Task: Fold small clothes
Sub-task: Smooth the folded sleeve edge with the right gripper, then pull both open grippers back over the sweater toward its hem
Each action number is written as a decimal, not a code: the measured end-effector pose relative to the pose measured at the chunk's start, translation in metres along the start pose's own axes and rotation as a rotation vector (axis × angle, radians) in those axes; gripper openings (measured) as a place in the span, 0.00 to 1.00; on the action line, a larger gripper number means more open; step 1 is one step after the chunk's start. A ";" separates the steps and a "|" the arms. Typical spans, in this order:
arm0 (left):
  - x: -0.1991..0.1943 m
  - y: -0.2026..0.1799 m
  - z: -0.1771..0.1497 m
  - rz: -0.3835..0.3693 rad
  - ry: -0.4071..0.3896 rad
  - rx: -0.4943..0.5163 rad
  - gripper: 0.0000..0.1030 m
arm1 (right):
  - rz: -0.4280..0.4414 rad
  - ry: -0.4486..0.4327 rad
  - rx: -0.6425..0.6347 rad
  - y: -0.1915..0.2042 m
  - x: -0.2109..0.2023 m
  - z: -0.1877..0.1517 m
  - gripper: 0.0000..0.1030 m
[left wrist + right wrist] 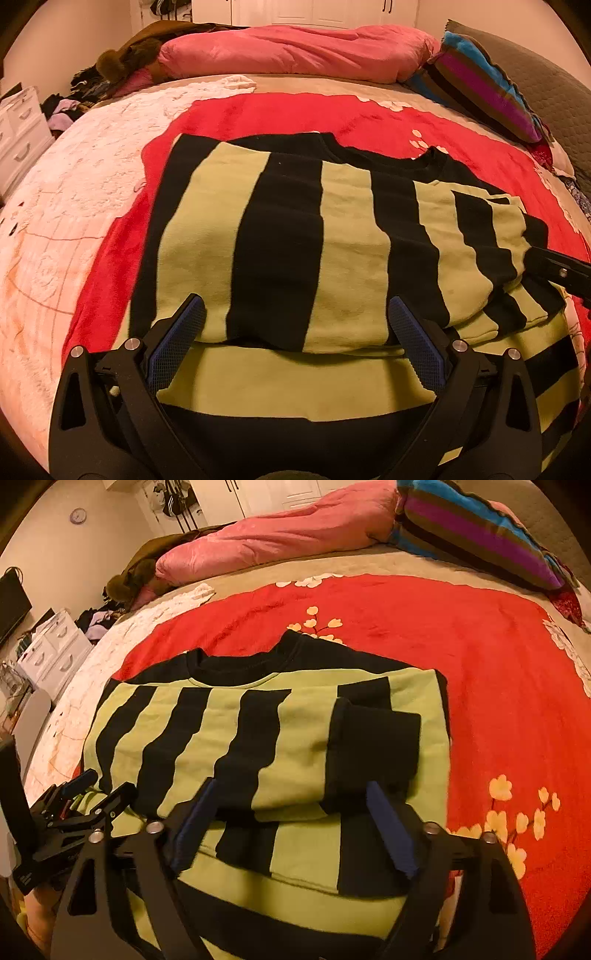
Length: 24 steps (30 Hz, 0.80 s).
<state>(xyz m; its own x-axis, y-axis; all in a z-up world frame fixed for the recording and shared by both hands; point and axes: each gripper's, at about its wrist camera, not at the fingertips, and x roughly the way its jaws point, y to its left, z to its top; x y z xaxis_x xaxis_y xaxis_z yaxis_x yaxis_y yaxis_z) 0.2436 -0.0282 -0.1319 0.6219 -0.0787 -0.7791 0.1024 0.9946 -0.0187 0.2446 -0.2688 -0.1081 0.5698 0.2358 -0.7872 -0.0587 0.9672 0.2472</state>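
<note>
Your striped sweater (pixel 280 236) lies folded on the red blanket (pixel 295 110) w/ pink duvet (pixel 295 48) behind, both L gripper (pixel 295 332) & R gripper (pixel 291 819) spread wide, nothing clamped; only R view shows wall clock (pixel 78 515).

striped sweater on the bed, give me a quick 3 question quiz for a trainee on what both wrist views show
1. True or false: the striped sweater lies on a red blanket.
2. Multiple choice: the right tool is A) shut on the sweater's black cuff, B) open over the sweater's near edge, C) out of view.
3. Short answer: what long pink thing lies across the far end of the bed?

Key
1. True.
2. B: its blue pads stand apart and do not pinch the cloth. The left tool is open as well.
3. A pink pillow, beside a striped cushion.
</note>
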 end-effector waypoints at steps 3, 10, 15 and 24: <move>-0.004 0.003 0.001 0.002 -0.009 -0.007 0.91 | 0.007 -0.013 0.013 -0.002 -0.008 -0.001 0.82; -0.013 0.008 0.002 0.015 -0.034 -0.019 0.91 | 0.009 -0.026 0.034 -0.005 -0.017 -0.001 0.82; -0.022 0.011 0.002 0.027 -0.057 -0.023 0.91 | 0.005 -0.037 0.045 -0.006 -0.023 0.000 0.82; -0.045 0.019 0.004 0.042 -0.114 -0.062 0.91 | 0.000 -0.052 0.048 -0.007 -0.035 -0.005 0.94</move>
<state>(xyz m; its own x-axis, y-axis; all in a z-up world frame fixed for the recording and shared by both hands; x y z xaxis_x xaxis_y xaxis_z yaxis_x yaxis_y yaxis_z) 0.2207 -0.0062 -0.0948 0.7093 -0.0405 -0.7037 0.0283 0.9992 -0.0290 0.2215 -0.2830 -0.0852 0.6117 0.2289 -0.7573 -0.0199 0.9614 0.2745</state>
